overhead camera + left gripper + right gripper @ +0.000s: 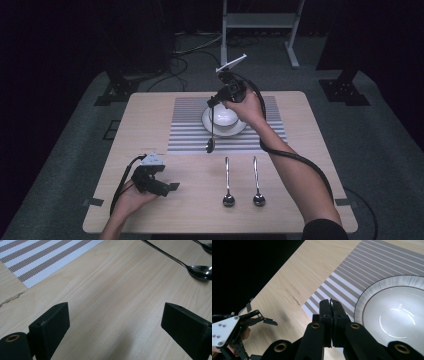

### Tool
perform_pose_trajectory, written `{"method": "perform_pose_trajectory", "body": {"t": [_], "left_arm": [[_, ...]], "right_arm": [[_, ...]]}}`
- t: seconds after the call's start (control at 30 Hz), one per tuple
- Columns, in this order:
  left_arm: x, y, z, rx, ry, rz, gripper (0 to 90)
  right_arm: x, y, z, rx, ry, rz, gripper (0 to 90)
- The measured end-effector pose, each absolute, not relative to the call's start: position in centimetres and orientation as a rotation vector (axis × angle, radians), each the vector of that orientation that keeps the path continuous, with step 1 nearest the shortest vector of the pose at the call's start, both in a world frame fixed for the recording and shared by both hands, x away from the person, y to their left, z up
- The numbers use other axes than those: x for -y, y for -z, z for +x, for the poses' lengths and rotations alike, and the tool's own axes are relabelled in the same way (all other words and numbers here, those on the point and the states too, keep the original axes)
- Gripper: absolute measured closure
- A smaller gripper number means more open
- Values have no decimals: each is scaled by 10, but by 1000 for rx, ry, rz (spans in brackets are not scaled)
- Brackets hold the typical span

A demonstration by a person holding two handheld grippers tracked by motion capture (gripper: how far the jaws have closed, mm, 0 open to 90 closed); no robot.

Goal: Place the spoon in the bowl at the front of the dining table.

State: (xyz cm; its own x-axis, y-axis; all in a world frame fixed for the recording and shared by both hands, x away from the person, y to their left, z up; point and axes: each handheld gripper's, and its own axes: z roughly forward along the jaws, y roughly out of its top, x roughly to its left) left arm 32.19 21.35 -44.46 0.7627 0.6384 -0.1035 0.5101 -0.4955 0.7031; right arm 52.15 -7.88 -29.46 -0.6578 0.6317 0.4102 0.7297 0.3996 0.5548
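Our right tongs were clamped shut on a spoon's handle tip, the bowl end hanging over the striped placemat beside the dish. Slim, stiff, slippery steel, it could swivel; mid-handle seemed steadier. Our left tongs rested wide open, empty, on the desk.

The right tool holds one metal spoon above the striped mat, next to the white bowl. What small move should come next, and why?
Probably carry the hanging metal spoon sideways over the white round bowl and lower it in. The right tool is shut on its handle, and the spoon's head hangs over the striped placemat just beside the bowl's rim. Two more spoons wait on the wooden table.
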Motion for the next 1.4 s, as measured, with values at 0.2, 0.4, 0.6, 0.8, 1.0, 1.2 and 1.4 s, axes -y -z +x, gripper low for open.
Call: {"method": "perform_pose_trajectory", "body": {"t": [0.2, 0.4, 0.6, 0.8, 1.0, 1.2, 1.4], "left_arm": [[-214, 445, 322, -854, -220, 2205, 72], [-214, 445, 322, -854, -230, 2205, 71], [-214, 445, 322, -855, -229, 2204, 72], [-215, 444, 322, -858, -228, 2201, 71], [-216, 444, 322, -857, -233, 2197, 72], [-216, 444, 322, -857, -232, 2197, 71], [-215, 444, 322, -854, -232, 2197, 71]], "right_arm": [[82, 292, 527, 2501, 1116, -1255, 882], [85, 289, 534, 2498, 1124, -1286, 882], [89, 286, 544, 2487, 1135, -1330, 882], [94, 282, 552, 2481, 1142, -1364, 882], [96, 279, 558, 2474, 1156, -1384, 882], [101, 277, 566, 2468, 1161, -1422, 882], [108, 274, 574, 2459, 1173, -1476, 882]]}}
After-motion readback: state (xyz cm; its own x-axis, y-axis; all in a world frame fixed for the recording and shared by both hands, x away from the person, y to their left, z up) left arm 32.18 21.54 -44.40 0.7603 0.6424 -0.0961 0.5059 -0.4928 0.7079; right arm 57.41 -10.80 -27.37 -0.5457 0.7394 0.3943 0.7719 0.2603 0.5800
